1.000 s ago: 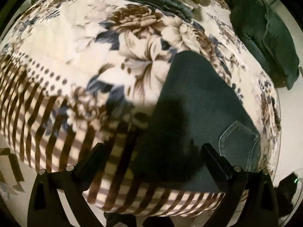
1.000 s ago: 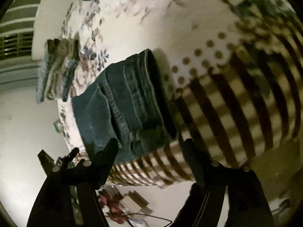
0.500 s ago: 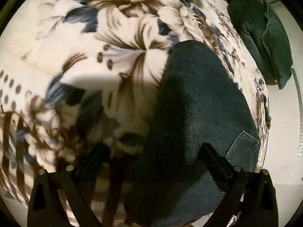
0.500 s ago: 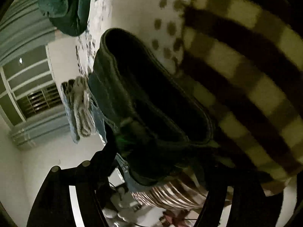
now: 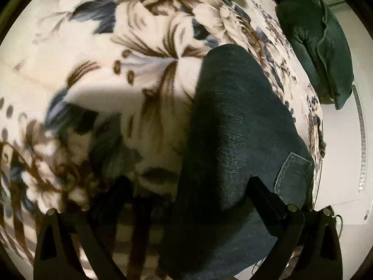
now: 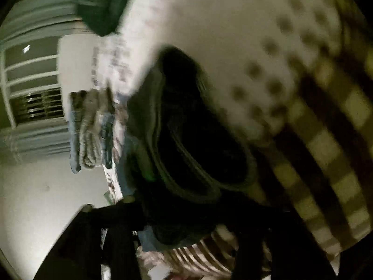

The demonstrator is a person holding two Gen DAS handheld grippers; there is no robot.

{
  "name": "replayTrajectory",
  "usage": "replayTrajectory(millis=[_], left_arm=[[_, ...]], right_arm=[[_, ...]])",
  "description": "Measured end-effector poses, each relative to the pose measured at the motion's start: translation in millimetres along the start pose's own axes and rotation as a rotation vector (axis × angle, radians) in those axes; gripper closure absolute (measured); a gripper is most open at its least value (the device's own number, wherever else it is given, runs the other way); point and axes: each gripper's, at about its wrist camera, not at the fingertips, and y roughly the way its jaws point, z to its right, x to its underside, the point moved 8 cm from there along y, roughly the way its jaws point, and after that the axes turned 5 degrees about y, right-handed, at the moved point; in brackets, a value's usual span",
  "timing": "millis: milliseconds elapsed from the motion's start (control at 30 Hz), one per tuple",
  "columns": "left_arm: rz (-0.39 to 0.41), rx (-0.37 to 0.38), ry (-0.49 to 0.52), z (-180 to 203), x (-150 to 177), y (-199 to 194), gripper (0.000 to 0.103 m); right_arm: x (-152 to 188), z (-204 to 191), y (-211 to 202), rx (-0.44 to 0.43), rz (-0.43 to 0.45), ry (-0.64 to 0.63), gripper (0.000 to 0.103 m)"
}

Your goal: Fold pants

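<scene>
Lower centre, left claw [image 5: 188, 186] spread wide over jeans [image 5: 233, 140] on bed [image 5: 116, 46], right claw [image 6: 186, 214] blurred, grip unclear, cannot tell.

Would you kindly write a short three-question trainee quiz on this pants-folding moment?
1. True or false: the left claw has its fingers spread wide.
2. Multiple choice: the folded jeans lie on (a) a bare wooden table, (b) a floral blanket, (c) a tiled floor.
3. Short answer: what dark green thing lies at the far corner in the left wrist view?

Key:
1. True; one finger is over the blanket, the other over the jeans.
2. b.
3. A green pillow.
</scene>
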Motion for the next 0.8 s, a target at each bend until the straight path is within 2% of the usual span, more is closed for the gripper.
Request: replayTrajectory(millis=[167,333,467,567,667,800], left_arm=[[0.014,0.02,-0.013,0,-1,3,0.0],[0.026,0.022,-0.017,2,-4,7,0.0],[0.026,0.02,-0.028,4,-8,10,0.0],[0.023,0.024,-0.03,5,-8,9,0.0],[0.021,0.024,-0.024,5,-8,9,0.0],[0.021,0.021,-0.023,4,-8,9,0.0]], right_arm=[[10,0,4,-0.062,-0.067,-0.017,0.029],[12,-2,24,-0.075,-0.103,0.003,0.015],[13,-7,25,-0.075,-0.125,0.022,0.013],[20,1,3,-0.092,-0.117,0.03,0.013],[35,17,-19,-0.09,-0.104,0.013,0.001],[46,23,-16,-0.106,-0.111,-0.003,0.001]])
